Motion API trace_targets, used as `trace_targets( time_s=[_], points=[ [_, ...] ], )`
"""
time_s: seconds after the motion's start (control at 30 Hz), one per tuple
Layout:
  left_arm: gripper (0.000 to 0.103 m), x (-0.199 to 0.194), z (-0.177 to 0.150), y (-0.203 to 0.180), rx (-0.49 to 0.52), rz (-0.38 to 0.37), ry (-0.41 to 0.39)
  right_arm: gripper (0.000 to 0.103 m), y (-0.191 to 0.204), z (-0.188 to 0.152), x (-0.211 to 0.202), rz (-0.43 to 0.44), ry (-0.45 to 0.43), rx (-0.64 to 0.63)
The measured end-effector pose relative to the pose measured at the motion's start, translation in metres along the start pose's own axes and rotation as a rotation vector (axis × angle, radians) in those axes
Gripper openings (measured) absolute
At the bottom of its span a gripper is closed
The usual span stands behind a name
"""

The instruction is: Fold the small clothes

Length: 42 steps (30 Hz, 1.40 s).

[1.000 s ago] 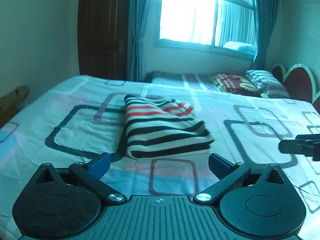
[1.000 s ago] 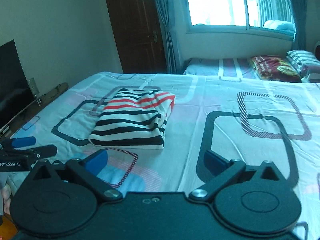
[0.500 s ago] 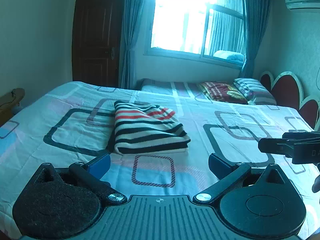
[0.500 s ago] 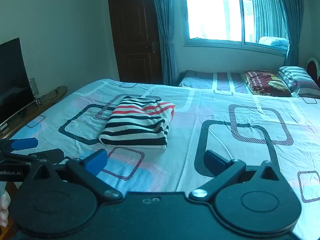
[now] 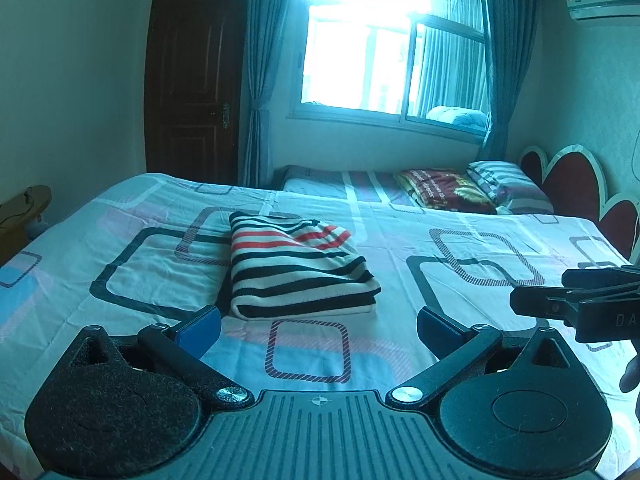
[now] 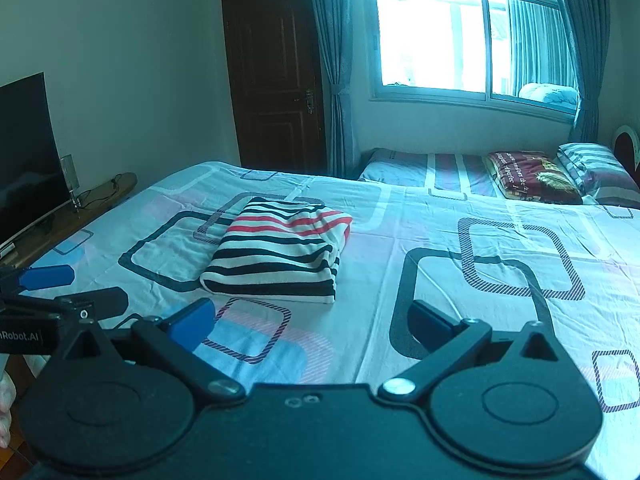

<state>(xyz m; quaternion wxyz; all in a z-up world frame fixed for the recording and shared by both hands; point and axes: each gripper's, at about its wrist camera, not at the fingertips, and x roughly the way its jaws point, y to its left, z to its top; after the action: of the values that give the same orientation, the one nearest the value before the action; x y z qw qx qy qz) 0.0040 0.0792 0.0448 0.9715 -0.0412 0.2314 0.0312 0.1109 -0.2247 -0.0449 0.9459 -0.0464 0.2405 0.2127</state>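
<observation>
A folded striped garment [image 5: 298, 266] lies on the patterned bed [image 5: 500, 240], pillows [image 6: 532, 176] beyond. Both the left hand-held gripper [image 5: 318, 328] and right hand-held gripper [image 6: 312, 322] hover spread wide, empty. A television [image 6: 28, 152], seemingly off, stands left.

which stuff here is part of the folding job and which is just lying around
Job:
striped garment, folded on the bed
left tongs, open
right tongs, open

Lying about:
red pillow
striped pillow
TV
door
curtains

Right claw [image 5: 576, 300] cut by frame edge; window [image 6: 468, 36] view blown out.
</observation>
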Motion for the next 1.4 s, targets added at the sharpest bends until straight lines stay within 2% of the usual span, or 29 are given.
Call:
trace_targets(
  time_s=[1.4],
  points=[
    [0.103,0.0012,0.0026,0.0050,0.007,0.002,0.003,0.102,0.0045,0.0045,-0.0011,-0.021,-0.027,-0.032]
  ],
)
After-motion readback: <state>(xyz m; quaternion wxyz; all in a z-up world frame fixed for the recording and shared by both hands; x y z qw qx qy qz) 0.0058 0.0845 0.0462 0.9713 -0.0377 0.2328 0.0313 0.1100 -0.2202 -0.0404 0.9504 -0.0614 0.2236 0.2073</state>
